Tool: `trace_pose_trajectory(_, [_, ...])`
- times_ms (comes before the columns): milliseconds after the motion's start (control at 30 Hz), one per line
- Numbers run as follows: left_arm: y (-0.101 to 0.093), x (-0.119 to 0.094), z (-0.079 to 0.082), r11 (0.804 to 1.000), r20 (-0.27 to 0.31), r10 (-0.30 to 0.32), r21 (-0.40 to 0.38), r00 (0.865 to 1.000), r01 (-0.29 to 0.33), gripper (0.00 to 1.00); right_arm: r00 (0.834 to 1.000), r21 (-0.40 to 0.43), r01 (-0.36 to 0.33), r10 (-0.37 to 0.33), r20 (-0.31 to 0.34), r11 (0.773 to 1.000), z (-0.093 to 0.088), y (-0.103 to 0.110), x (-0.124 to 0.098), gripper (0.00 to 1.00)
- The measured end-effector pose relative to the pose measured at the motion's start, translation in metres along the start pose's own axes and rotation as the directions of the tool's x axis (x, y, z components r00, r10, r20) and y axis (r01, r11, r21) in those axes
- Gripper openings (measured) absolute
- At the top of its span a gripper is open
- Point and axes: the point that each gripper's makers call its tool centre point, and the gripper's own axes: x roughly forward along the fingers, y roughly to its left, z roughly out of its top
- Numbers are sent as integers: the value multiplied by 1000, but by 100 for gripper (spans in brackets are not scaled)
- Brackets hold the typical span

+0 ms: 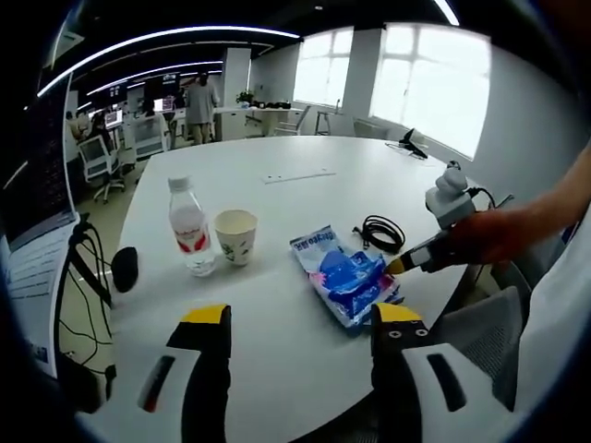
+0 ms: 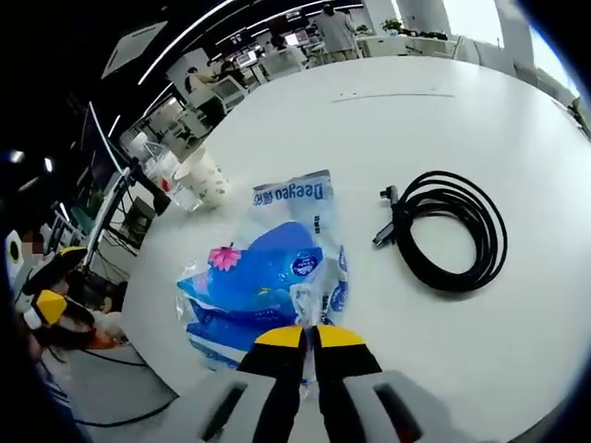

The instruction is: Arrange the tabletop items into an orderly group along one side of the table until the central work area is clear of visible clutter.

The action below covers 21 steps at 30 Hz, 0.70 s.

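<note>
Pinching the near edge of the blue plastic tissue pack (image 2: 261,281) on the round white table (image 2: 443,120), the right gripper (image 2: 308,338) is seen with jaws nearly closed. The left gripper (image 1: 300,318) is held wide apart above the table edge, with a clear plastic water bottle (image 1: 190,227) just beside a paper cup (image 1: 235,236), and a coiled black cable (image 2: 450,229) lies apart.

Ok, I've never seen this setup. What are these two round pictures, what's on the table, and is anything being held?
No robot: a person holds a two-jaw claw in each hand, each carrying a fisheye camera. The left gripper view shows the left claw open over the white round table. On it stand a water bottle and paper cup, beside a blue plastic package and coiled black cable. The right gripper view shows the right claw shut on that package's edge.
</note>
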Motion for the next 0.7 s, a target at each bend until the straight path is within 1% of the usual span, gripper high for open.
trace_pose_trajectory(100, [2, 1, -1, 1000, 0, 1, 0, 1000, -1, 61, 1000, -20, -16, 16, 12, 1000, -1, -1, -6, 0])
trace_pose_trajectory(167, [3, 2, 0, 1000, 0, 2, -3, 1000, -2, 61, 1000, -77, -4, 5, 11, 997, -2, -6, -8, 0])
trace_pose_trajectory(200, [2, 2, 0, 1000, 0, 2, -2, 1000, -2, 61, 1000, -83, -3, 4, 12, 997, -2, -6, -9, 0])
trace_pose_trajectory(367, [-2, 7, 1, 1000, -3, -3, 1, 1000, 3, 61, 999, -73, -16, 19, 38, 997, 4, -13, -20, 0])
trace_pose_trajectory(400, [-6, 6, 1, 1000, -3, -6, 2, 1000, 6, 61, 999, -69, -15, 18, 43, 997, 6, -16, -21, 0])
trace_pose_trajectory(500, [-8, 9, 0, 1000, -7, -9, 1, 1000, 9, 61, 998, -66, -20, 24, 54, 998, 8, -20, -25, 0])
trace_pose_trajectory(567, [-11, 10, 1, 1000, -8, -12, 1, 1000, 12, 61, 998, -58, -25, 29, 64, 998, 12, -26, -27, 0])
trace_pose_trajectory(700, [-13, 12, 3, 1000, -10, -12, 1, 1000, 12, 61, 997, -80, -36, 42, 70, 996, 13, -28, -33, 0])
